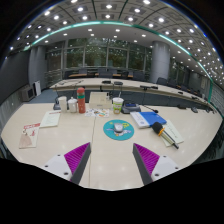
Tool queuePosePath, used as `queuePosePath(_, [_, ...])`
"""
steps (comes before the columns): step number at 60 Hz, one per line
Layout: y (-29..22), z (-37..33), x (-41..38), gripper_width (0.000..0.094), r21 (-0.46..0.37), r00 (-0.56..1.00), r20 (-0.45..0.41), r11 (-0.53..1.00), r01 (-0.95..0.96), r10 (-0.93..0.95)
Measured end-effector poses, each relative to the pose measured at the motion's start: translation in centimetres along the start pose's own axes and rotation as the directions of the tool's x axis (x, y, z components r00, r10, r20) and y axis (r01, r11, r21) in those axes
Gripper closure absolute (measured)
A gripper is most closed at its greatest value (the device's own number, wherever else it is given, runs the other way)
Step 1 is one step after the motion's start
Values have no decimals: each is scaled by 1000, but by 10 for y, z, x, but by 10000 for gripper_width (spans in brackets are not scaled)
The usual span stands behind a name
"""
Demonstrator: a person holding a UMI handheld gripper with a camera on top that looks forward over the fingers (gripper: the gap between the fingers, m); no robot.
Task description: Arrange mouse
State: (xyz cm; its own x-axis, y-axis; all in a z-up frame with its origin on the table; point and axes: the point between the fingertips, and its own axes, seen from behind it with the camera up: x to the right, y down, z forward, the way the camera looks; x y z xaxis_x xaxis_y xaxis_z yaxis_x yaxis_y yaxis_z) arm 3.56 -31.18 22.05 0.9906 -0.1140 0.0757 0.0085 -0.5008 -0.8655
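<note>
A small grey-white mouse (119,127) lies on a round teal mouse mat (118,130) on the pale table (110,165), well beyond my fingers and about midway between them. My gripper (111,158) is open and empty, held above the table's near part. Its two fingers (75,158) with magenta pads stand wide apart, with only bare table between them.
A blue folder (149,118) and a yellow-and-black tool (165,134) lie right of the mat. Papers (29,134) lie to the left. A red bottle (81,99), cups (117,104) and other items stand at the far edge. More desks stand behind.
</note>
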Motion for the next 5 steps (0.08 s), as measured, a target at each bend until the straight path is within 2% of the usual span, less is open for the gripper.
queuePosePath(5, [-1,-4,0,77,8,1000,-2,1000,7,-7])
